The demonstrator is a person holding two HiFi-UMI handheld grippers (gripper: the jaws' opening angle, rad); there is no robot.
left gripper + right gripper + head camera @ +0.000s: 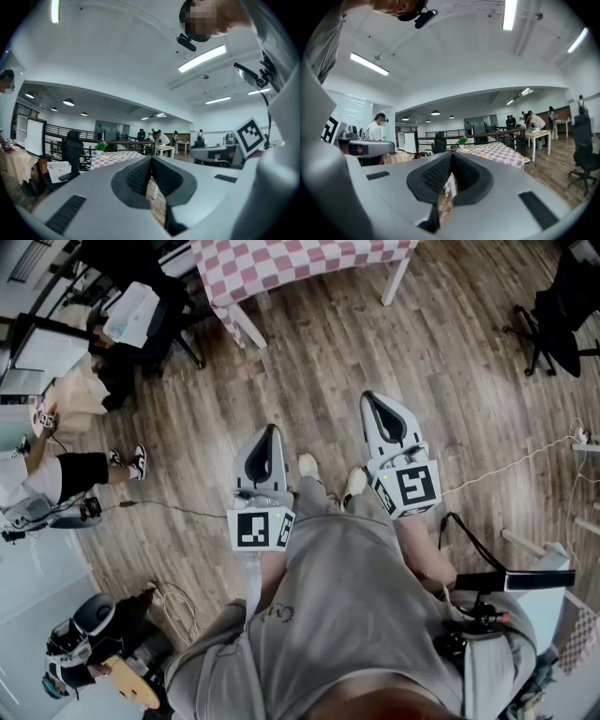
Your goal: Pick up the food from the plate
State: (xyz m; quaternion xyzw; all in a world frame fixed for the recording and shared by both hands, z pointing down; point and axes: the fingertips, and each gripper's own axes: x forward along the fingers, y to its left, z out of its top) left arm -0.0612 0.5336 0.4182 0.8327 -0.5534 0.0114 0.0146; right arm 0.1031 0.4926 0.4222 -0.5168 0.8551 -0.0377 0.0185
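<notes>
Barely started: the left hand-held gripper [151, 158] and the right hand-held gripper [451, 155] are both closed on nothing, well short of the checkered table [501, 152] where the food [468, 150] sits untouched.

Surface, head view: the top edge cuts off your checked surface [281, 263]; only its near border and two legs show.
Plates: in the left gripper view the plates [106, 158] are pale specks on the cloth, too small for you to tell what lies on them. In the right gripper view they are just as small.
Surface, gripper views: your left claw [151, 160] covers its lower right part, and your right claw [451, 158] covers its near left corner.
Shoes: your shoes [307, 465] are half hidden behind the claws.
Seated person [56, 474]: cut off by the left edge.
Office chair [562, 306]: cut off by the right edge.
Distant people [159, 137]: too small to make out.
</notes>
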